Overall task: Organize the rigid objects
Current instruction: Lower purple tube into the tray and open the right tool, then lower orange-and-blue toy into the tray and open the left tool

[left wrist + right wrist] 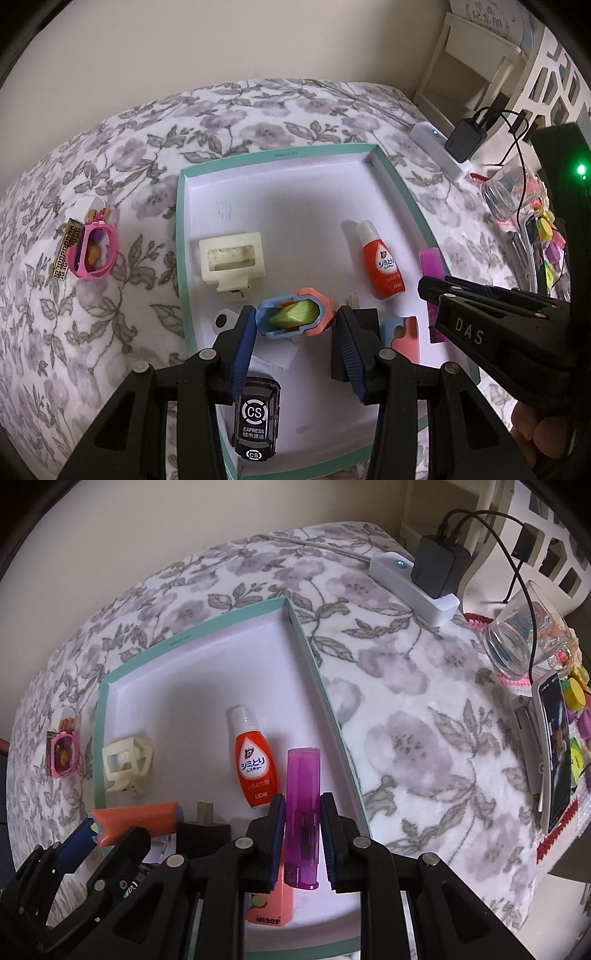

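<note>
While both your tools point steeply down over the bed [110,155], each one grips an item above the teal-rimmed box [181,229].

Largest first: the white-floored box lies on the floral bedspread, holding a cream plastic block [232,263], an orange bottle [379,263] and a black toy van [255,419]. Your left tool [295,321] tilts down over the near half of the box, jaws partly apart and pressed on the ends of a blue-and-coral case [293,314] held crosswise. Your right tool [303,834] hangs beside it at the box's right wall, jaws narrow and clamped on the sides of an upright purple lighter [302,797]. Outside the box, a pink band [94,251] lies on the bed to the left.
</note>
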The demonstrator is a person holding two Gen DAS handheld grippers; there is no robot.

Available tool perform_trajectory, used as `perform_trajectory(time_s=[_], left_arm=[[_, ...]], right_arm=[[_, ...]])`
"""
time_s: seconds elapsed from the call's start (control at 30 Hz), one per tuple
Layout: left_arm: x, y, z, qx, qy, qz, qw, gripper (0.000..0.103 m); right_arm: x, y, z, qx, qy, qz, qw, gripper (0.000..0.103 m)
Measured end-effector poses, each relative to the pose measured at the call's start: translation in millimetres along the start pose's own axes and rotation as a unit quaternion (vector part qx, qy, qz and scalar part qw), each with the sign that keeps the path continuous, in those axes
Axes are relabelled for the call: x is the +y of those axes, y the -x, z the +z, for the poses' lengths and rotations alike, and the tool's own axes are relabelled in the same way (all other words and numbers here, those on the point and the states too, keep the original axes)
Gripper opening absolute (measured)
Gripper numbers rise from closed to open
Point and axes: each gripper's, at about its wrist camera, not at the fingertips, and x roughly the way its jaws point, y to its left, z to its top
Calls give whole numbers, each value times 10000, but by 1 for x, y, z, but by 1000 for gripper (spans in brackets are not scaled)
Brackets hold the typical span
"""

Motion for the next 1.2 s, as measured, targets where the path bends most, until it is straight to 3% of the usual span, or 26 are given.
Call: perform_trajectory(time_s=[0.77,1.2], left_arm=[[-1,0,-1,51,-77,-6,10000,47],[16,7,6,-56,241,3,9997,47]], right_arm=[[6,7,2,-76,112,-61,9999,21],[11,12,3,-126,231,-79,9996,21]])
